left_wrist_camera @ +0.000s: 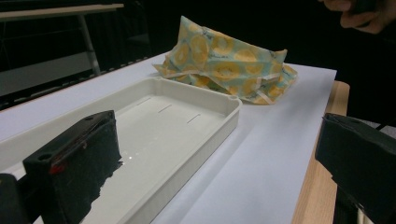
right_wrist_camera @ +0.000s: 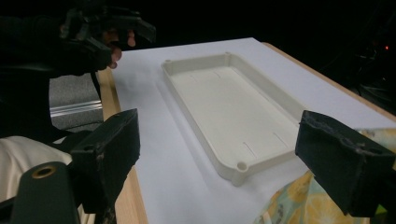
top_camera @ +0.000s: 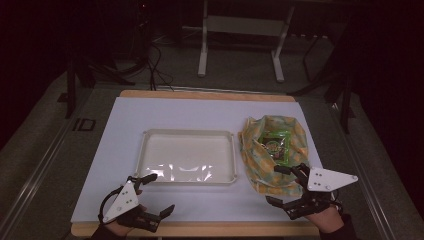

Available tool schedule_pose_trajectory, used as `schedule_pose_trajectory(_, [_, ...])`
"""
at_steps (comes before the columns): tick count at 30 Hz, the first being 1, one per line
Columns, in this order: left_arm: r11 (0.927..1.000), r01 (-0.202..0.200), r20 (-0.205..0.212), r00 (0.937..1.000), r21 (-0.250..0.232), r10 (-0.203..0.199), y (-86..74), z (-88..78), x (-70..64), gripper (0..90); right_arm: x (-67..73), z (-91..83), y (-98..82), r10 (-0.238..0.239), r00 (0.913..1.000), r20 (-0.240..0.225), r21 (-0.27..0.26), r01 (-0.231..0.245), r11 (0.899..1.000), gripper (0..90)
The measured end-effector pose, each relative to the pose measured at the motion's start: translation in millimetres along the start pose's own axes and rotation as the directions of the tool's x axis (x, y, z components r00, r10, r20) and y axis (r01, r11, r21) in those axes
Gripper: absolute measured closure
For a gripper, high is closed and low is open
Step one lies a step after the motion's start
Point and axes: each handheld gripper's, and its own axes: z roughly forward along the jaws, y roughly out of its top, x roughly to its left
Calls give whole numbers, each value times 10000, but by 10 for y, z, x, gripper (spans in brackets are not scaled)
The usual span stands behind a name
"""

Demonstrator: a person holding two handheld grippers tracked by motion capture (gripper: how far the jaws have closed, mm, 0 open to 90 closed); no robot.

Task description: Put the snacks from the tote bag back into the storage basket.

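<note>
The right hand-held gripper [top_camera: 284, 186] hangs wide open and empty at the near edge of the yellow patterned bag [top_camera: 271, 150], one jaw over its crumpled rim, clearly the closer hand. The bag lies on the desk's right side, long axis running away from the person, beside the white tray [top_camera: 187, 156]. The left hand-held gripper [top_camera: 156, 194] waits open by the tray's near corner.

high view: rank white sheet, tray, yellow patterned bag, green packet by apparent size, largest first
1. white sheet
2. tray
3. yellow patterned bag, somewhat smaller than the tray
4. green packet, lying in the bag's open top
</note>
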Motion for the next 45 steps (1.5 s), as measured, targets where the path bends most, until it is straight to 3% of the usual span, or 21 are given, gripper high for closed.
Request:
schedule_pose_trajectory(9, [10000,-40,31,10000,13,40,0,4,-3,4,-47,-63,190,-382,9989,280,-221,388,9990,139])
schedule_pose_trajectory(18, [10000,-52,34,10000,11,52,3,1,-3,4,-119,-97,286,-475,9968,640,-355,498,9981,139])
schedule_pose_trajectory(25, [10000,-88,25,10000,18,88,1,8,-9,4,-264,-170,402,-546,9929,1056,-690,621,9957,148])
schedule_pose_trajectory(39, [9998,-195,45,9998,33,195,5,16,-17,4,-469,-228,506,-223,9852,1702,-828,368,9959,147])
schedule_pose_trajectory(45, [9998,-196,69,9998,20,196,7,19,-19,4,-595,-249,505,-317,9717,2340,-591,468,9972,176])
